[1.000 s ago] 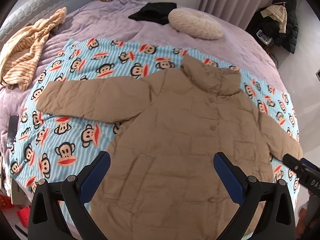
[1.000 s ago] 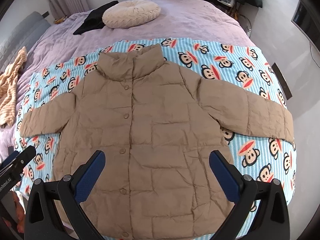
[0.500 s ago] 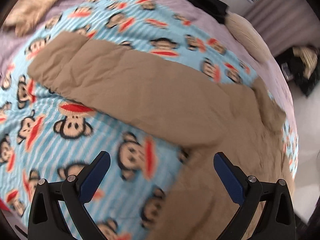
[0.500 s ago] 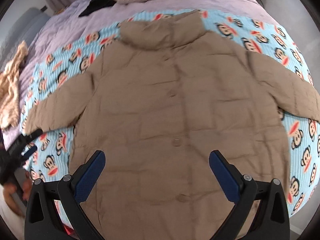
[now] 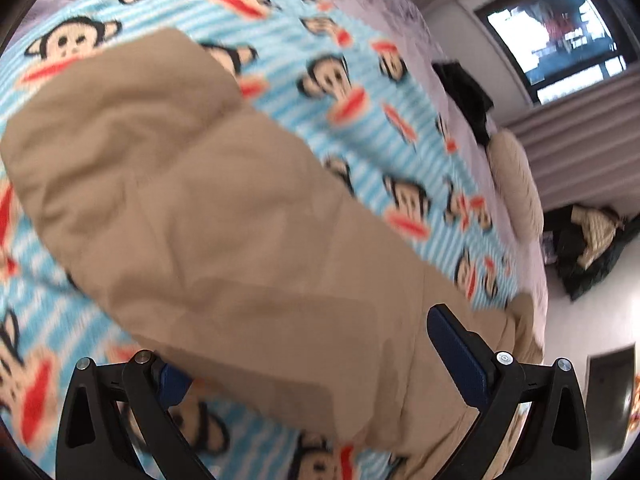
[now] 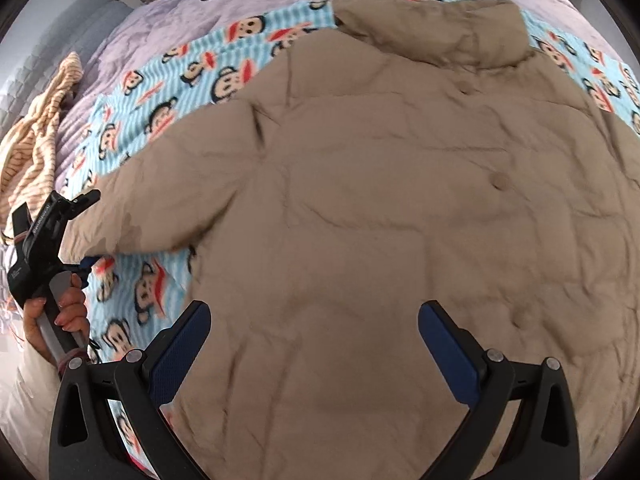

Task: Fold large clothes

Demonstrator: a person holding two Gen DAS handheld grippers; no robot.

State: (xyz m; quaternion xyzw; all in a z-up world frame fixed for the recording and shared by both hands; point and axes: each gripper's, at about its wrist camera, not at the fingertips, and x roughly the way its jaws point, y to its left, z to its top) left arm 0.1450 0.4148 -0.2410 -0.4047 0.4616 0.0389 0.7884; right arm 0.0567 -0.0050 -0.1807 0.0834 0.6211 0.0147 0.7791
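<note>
Tan puffer jacket point(image 6: 400, 208) lies flat, buttoned, filling frame centre on the monkey-print blanket point(image 6: 168, 80); looks light, soft and puffy, likely slippery, so best pinched at the sleeve cuff point(image 5: 100, 120). My left gripper point(image 5: 320, 360) straddles the sleeve, jaws apart. My right gripper point(image 6: 316, 344) hovers over the hem, also spread wide.

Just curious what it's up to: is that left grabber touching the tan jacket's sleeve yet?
Touching. In the right wrist view the left gripper straddles the puffer jacket sleeve's cuff; the left wrist view shows the sleeve overlapping one finger pad.
</note>
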